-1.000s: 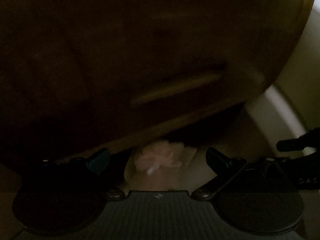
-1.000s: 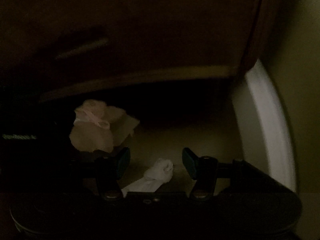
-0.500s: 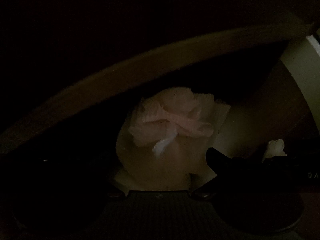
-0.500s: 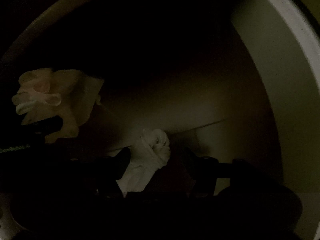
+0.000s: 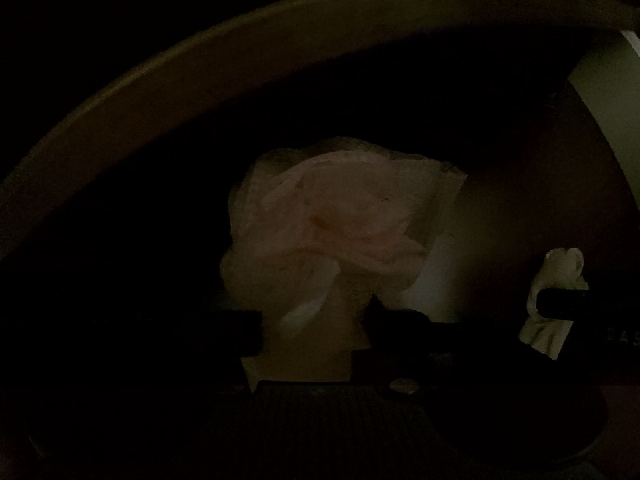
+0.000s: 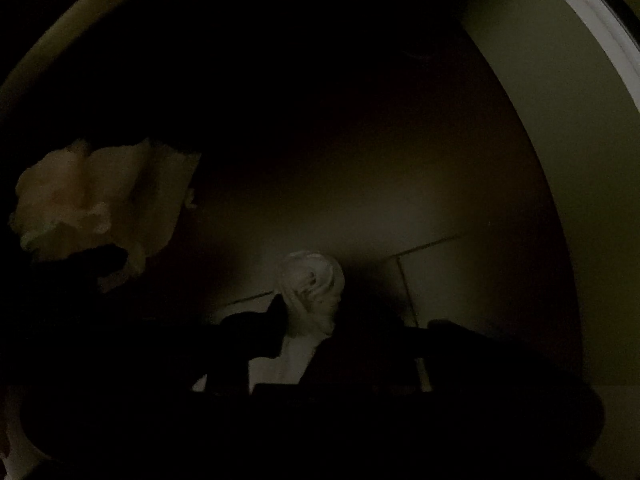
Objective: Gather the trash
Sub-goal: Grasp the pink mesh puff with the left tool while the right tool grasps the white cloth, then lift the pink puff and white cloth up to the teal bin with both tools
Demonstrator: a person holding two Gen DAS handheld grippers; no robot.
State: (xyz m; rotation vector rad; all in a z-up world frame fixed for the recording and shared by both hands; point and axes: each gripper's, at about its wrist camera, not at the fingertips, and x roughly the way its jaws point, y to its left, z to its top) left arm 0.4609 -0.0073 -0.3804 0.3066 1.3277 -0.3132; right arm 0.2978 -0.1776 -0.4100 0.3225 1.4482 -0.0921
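left wrist: left gripper [image 5: 314, 326] fingers just closing, clamping the pink crumpled wrapper [image 5: 340, 220] on the floor [image 5: 500, 220]. right wrist: right gripper [image 6: 306, 334] fingers closing, pinching the white twisted tissue [image 6: 314, 284]. both grabbed; lifting and binning remaining.

Two pieces of trash were counted: one crumpled pinkish tissue wad [image 5: 340, 220] and one twisted white paper scrap [image 6: 312, 292]. Two grippers were in view: one left gripper [image 5: 314, 320] and one right gripper [image 6: 308, 328]. One wooden cabinet edge [image 5: 200, 64], one tiled floor [image 6: 460, 280] and one white baseboard [image 6: 592, 16] were visible.
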